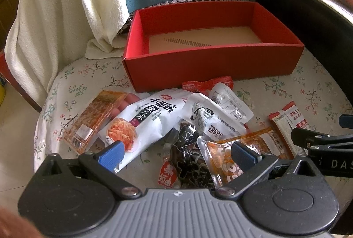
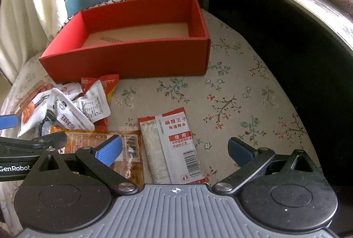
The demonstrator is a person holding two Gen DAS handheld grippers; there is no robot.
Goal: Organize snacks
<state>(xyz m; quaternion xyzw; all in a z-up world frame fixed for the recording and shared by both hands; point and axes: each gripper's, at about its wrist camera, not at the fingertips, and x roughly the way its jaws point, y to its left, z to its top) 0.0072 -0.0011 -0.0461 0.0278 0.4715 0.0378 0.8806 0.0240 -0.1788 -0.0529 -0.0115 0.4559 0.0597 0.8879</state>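
Left hand-held gripper (image 1: 176,155): ribbed grey body, black linkage arms on round black hubs, silver screws, textured blue pads (image 1: 111,155). Right hand-held gripper (image 2: 175,150) matches; white "GenRobot" lettering marks its neighbour's black arm.

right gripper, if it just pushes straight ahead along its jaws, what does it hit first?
Most likely the red and white snack packet, which lies flat on the floral cloth between the open jaws of the right gripper. Beyond it comes bare cloth, then the red box. Height above the packet is unclear.
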